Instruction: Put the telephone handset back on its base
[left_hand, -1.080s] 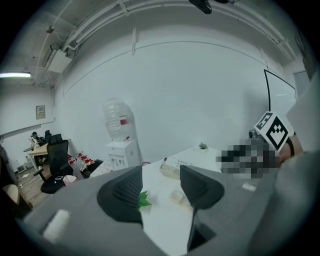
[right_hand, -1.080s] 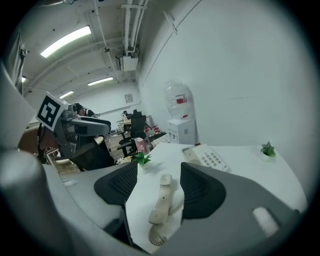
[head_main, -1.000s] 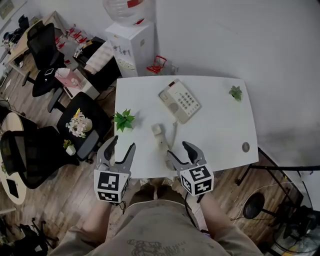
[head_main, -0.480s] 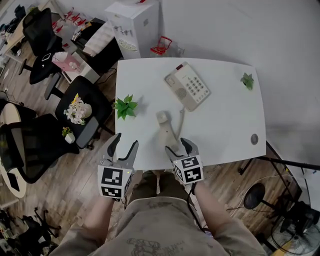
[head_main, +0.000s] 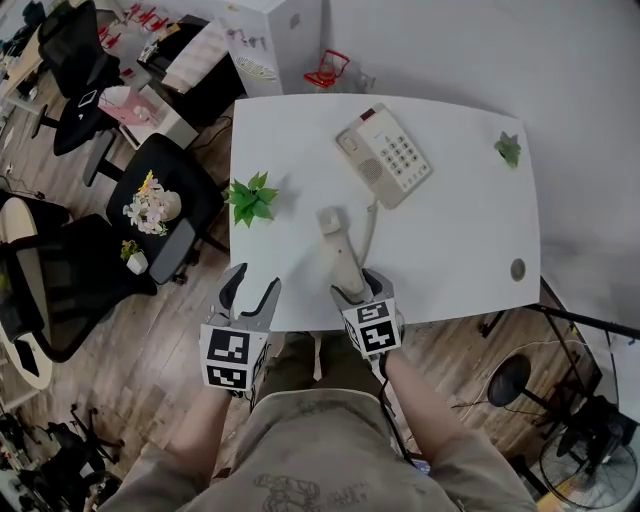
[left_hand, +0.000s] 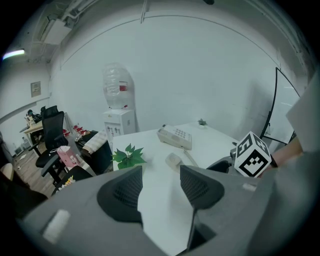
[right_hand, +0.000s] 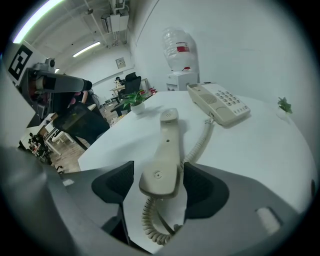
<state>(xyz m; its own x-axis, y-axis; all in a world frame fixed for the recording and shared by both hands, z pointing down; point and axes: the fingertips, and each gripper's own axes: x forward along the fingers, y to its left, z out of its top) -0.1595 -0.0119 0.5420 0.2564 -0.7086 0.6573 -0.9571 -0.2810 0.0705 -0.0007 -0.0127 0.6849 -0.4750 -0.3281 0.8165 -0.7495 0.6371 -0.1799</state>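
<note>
A beige telephone base (head_main: 385, 155) with a keypad stands at the back middle of the white table (head_main: 455, 235). Its handset (head_main: 338, 250) lies flat in front of it, off the cradle, joined by a coiled cord (head_main: 368, 228). My right gripper (head_main: 358, 288) is open and straddles the handset's near end (right_hand: 162, 160). Its jaws have just been opening, and a gap shows beside the left pad (right_hand: 116, 184). My left gripper (head_main: 254, 285) hangs open and empty over the table's near left edge. From the left gripper view (left_hand: 160, 187), the handset (left_hand: 172, 160) and base (left_hand: 175, 136) lie ahead.
A small potted plant (head_main: 250, 198) sits on the table's left side, and a smaller one (head_main: 508, 148) at the far right corner. A cable grommet (head_main: 517, 268) is near the right edge. Office chairs (head_main: 160, 215) and a water dispenser (left_hand: 119, 120) stand to the left, beyond the table.
Both grippers have dropped toward the table's near edge. The right gripper has come down over the handset's near end, and its jaws stand wider. The handset has not moved.
</note>
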